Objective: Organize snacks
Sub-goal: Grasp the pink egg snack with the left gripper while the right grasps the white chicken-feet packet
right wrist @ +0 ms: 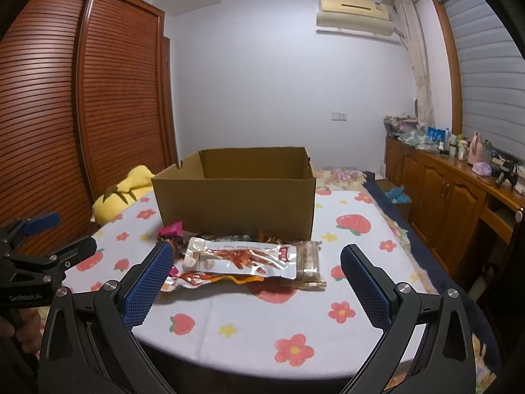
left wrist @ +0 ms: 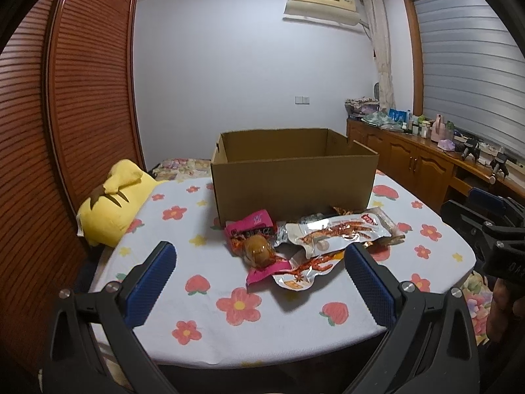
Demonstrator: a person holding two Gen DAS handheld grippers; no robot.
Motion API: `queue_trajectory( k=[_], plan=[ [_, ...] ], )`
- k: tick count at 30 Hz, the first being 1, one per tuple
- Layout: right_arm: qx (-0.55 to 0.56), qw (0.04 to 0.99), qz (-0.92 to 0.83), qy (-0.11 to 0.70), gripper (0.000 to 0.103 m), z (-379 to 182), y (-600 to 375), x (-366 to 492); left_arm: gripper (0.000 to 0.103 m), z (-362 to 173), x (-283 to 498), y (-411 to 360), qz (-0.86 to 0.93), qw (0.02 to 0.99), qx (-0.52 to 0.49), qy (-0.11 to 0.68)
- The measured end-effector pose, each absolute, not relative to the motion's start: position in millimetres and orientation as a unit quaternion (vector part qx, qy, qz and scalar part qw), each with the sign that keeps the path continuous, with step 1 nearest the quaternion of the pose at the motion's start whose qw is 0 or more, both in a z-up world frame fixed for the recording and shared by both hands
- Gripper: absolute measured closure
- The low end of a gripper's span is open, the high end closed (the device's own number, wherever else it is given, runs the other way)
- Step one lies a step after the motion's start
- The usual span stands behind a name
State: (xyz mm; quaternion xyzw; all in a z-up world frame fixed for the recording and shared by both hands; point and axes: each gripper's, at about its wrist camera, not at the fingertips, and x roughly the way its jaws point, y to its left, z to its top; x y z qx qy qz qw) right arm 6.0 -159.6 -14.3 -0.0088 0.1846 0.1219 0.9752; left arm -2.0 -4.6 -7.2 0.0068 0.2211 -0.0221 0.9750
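Note:
An open brown cardboard box (left wrist: 292, 177) stands on the flowered table (left wrist: 203, 312); it also shows in the right wrist view (right wrist: 236, 203). A pile of snack packets lies in front of it: a silver pouch with a red picture (left wrist: 341, 233) (right wrist: 242, 257), a pink packet (left wrist: 252, 225) (right wrist: 170, 229), a round brown snack in clear wrap (left wrist: 257, 249), and a brown bar (right wrist: 308, 262). My left gripper (left wrist: 259, 266) is open and empty, just short of the pile. My right gripper (right wrist: 257, 269) is open and empty, also just before the pile.
A yellow plush pillow (left wrist: 115, 197) lies at the table's left edge beside the louvred wardrobe (left wrist: 82, 98). A wooden sideboard (left wrist: 426, 161) with bottles and clutter runs along the right wall. The table's near edge (right wrist: 262, 371) is rounded.

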Motion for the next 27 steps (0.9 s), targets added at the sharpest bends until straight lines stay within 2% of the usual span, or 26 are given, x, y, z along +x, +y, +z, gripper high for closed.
queue_trajectory(
  k=[8,14,17,24,27],
  plan=[
    [-0.029,0.969,0.128,0.207,0.000,-37,-163,26,0.000,-35,22,6,-0.029,0.968,-0.006,0.249],
    [-0.033,0.956,0.155,0.246,0.005,-54,-173,48,0.001,-62,45,14,-0.027,0.957,-0.005,0.287],
    [-0.033,0.950,0.161,0.264,0.008,-60,-179,60,0.003,-68,55,18,-0.032,0.953,-0.009,0.300],
    [-0.039,0.941,0.162,0.296,0.024,-67,-196,92,0.006,-67,79,23,-0.046,0.949,-0.015,0.313],
    [-0.038,0.936,0.167,0.309,0.027,-69,-200,108,0.011,-65,91,21,-0.054,0.945,-0.018,0.322]
  ],
)
